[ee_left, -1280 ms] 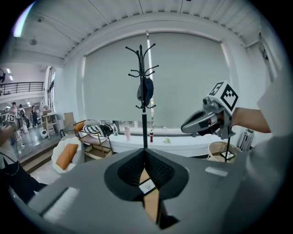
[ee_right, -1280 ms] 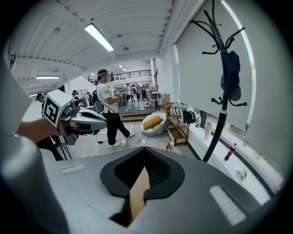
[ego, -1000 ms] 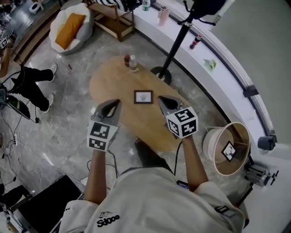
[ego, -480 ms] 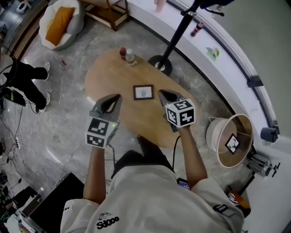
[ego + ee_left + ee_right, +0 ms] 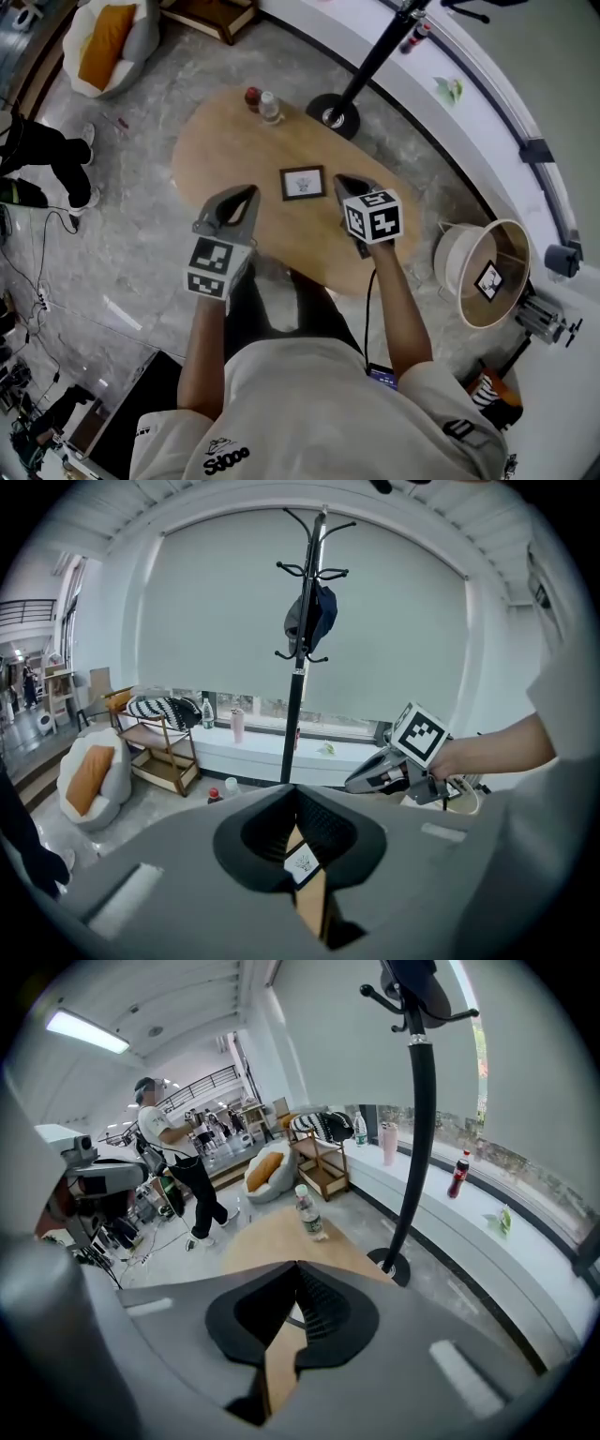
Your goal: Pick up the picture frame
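well, the picture frame (image 5: 303, 182) lies flat on the oval wooden table (image 5: 220, 150), between the left tongs (image 5: 247, 193) and right tongs (image 5: 341, 179), both clenched on nothing, the right one nearer.

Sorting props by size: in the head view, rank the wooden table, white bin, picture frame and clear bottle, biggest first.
wooden table
white bin
picture frame
clear bottle
The bottle is seen from above, so its rank is unsure.
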### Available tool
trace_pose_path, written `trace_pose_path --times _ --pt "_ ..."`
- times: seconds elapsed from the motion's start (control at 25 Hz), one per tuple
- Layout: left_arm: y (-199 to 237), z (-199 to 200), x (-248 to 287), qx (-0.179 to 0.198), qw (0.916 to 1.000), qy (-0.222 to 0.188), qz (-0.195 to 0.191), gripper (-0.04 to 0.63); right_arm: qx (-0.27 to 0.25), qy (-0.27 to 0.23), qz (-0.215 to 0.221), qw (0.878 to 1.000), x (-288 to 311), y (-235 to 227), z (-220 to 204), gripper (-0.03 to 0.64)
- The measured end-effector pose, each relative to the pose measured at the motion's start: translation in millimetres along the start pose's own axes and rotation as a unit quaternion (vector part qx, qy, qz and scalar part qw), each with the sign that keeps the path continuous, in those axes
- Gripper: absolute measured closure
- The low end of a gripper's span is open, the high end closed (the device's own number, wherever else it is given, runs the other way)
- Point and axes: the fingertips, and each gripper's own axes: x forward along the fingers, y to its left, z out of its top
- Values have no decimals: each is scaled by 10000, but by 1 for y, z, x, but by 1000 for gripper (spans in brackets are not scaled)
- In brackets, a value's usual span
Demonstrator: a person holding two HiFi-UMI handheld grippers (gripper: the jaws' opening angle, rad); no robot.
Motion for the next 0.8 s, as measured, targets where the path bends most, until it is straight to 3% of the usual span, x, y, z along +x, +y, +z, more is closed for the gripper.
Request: trace_pose_path --times 0.12,0.32,0.8 --pt "12 -11 20 11 9999 66 -157 583 182 177 -201 9995 19 -8 -8 607" --pt "24 -27 55 68 9990 185 -394 583 646 503 -251 9963 54 -21 -31 545" --pt "25 -109 94 -211 9937 796 -763 584 1188 1200 -553 9841 126 -55 -113 538"
